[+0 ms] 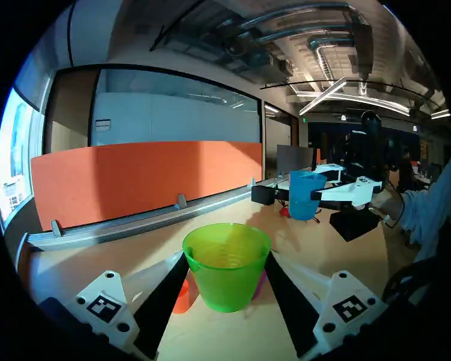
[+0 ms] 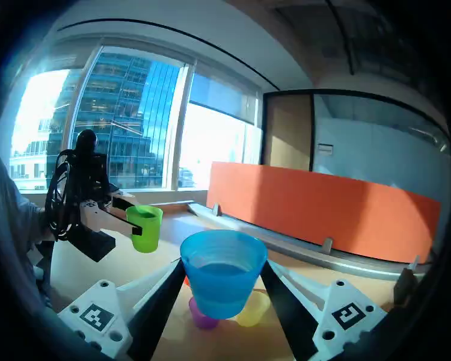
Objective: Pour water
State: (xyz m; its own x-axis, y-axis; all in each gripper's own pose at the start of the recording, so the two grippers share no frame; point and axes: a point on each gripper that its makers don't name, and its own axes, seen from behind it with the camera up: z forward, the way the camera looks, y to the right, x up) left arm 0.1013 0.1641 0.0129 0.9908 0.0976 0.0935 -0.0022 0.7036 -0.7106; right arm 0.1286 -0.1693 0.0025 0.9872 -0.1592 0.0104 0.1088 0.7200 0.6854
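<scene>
Mouths up, blue cup [image 2: 223,283] and green cup [image 1: 227,268] upright

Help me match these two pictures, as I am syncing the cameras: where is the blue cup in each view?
Left gripper view: the blue cup is right of centre, farther off, held in the jaws of the right gripper.
Right gripper view: the blue cup is at bottom centre, close up, between that gripper's own jaws.
Shared landmark: the orange partition, left of the cup in the left gripper view and right of it in the right gripper view.
</scene>
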